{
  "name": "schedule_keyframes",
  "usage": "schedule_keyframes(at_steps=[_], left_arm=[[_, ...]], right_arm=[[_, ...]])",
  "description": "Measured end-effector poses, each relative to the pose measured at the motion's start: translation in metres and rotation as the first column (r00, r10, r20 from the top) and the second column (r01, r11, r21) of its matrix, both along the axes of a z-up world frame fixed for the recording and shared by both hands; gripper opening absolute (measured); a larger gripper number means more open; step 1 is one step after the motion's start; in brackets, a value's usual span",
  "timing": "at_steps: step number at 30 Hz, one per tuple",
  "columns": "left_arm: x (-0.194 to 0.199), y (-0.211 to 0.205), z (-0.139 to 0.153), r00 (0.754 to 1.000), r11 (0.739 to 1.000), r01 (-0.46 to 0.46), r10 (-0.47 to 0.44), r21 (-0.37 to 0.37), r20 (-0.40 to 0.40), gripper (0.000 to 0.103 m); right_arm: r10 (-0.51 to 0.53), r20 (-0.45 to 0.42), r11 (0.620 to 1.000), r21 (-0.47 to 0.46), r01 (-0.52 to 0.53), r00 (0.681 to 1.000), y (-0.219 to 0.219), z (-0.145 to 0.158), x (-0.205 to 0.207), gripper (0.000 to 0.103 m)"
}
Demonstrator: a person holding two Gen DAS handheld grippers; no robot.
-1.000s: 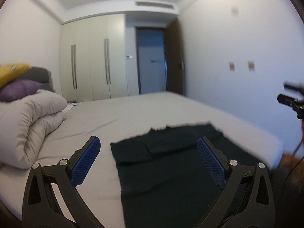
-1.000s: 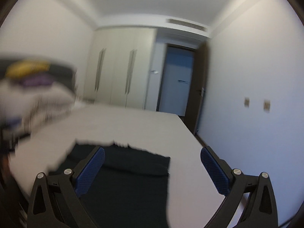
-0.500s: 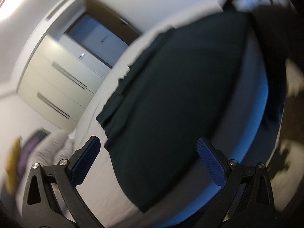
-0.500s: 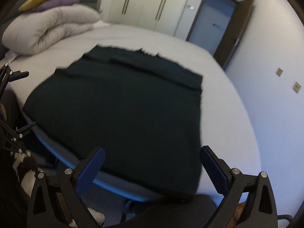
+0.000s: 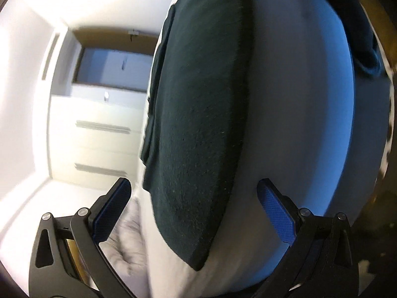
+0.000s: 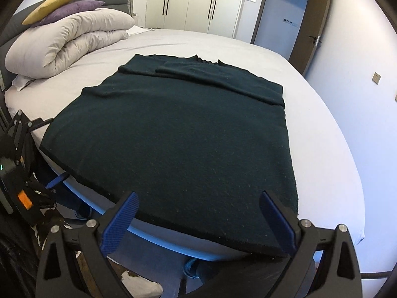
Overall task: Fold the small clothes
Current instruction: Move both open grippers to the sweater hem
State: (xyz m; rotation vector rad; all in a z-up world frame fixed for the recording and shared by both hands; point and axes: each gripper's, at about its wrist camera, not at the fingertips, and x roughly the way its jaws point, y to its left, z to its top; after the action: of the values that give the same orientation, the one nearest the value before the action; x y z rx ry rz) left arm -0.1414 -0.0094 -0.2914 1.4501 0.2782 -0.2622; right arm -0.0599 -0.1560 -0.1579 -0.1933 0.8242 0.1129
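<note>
A dark green knit garment (image 6: 188,134) lies flat on the bed (image 6: 322,129), sleeves folded across its far end, its near hem along the bed's front edge. My right gripper (image 6: 198,214) is open and empty just above the hem's right part. My left gripper (image 5: 194,212) is open and empty, rolled on its side, with the garment's near left corner (image 5: 196,255) between its fingers, not touching. The left gripper also shows in the right wrist view (image 6: 58,180) at the bed's front left edge.
A rolled white duvet (image 6: 67,42) with purple and yellow pillows lies at the bed's far left. Wardrobe doors (image 6: 188,2) and a door (image 6: 280,17) stand behind. The right wall (image 6: 367,57) runs close along the bed.
Both grippers dropped from a level view of the room to the garment's near hem. The left gripper rolled onto its side at the left corner. Both stayed open.
</note>
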Motion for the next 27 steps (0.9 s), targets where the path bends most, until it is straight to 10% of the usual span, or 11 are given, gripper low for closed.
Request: schedule_keyframes(at_steps=[5, 15, 22, 27], left_arm=[[-0.007, 0.009, 0.006, 0.999, 1.0, 0.013, -0.012, -0.019, 0.04, 0.102], [0.004, 0.029, 0.047, 0.994, 0.986, -0.009, 0.027, -0.165, 0.11, 0.058], [0.02, 0.031, 0.069, 0.996, 0.96, -0.043, 0.02, -0.278, -0.085, 0.015], [0.028, 0.034, 0.081, 0.99, 0.937, -0.068, 0.021, -0.342, -0.14, 0.005]], right_arm=[[-0.003, 0.028, 1.0, -0.019, 0.004, 1.0, -0.002, 0.005, -0.003, 0.097], [0.064, 0.098, 0.983, -0.177, -0.046, 0.993, 0.008, 0.011, -0.017, 0.096], [0.167, 0.096, 0.891, -0.441, -0.108, 0.981, 0.02, -0.011, -0.037, 0.086], [0.226, 0.046, 0.79, -0.593, -0.156, 0.973, 0.019, -0.034, -0.048, 0.086]])
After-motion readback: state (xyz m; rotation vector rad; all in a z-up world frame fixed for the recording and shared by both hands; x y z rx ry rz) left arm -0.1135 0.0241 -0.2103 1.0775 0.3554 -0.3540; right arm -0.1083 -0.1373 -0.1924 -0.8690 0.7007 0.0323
